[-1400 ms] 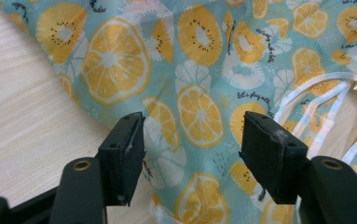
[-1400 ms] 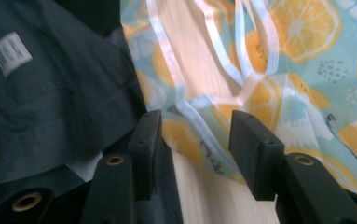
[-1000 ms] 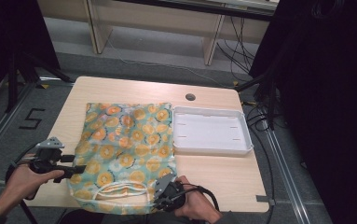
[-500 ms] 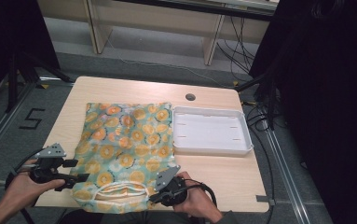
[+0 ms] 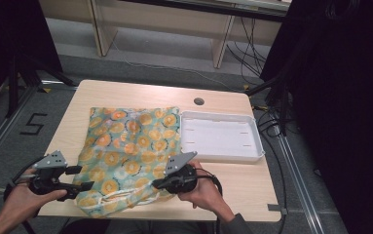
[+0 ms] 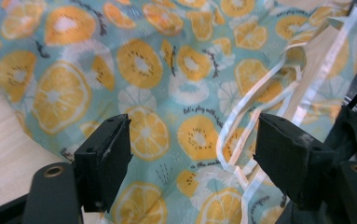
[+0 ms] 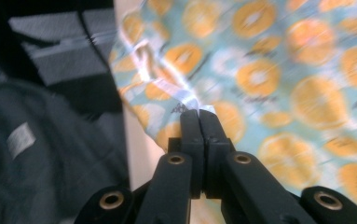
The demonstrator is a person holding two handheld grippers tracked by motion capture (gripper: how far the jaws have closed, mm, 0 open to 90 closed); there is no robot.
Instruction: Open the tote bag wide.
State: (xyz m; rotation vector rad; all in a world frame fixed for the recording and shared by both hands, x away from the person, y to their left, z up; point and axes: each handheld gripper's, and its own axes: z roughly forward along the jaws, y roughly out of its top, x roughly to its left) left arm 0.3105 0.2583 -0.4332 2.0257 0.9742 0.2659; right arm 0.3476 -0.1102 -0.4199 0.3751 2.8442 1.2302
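Note:
A teal cloth bag printed with orange slices (image 5: 128, 151) lies flat on the wooden table (image 5: 140, 92), its white drawstring end toward the near edge. My left gripper (image 5: 79, 178) is at the bag's near left corner, jaws wide open over the fabric (image 6: 181, 93) and the white cord (image 6: 255, 107). My right gripper (image 5: 157, 184) is at the near right corner, jaws pressed shut on the bag's white-trimmed edge (image 7: 192, 105), lifting that corner slightly.
A white shallow tray (image 5: 220, 136) sits to the right of the bag. A round cable hole (image 5: 198, 101) is in the table's far side. Dark curtains and cables border the table on the right.
The right gripper has moved up and left along the bag's near edge and pulled the corner with it. The left gripper has shifted slightly right toward the bag.

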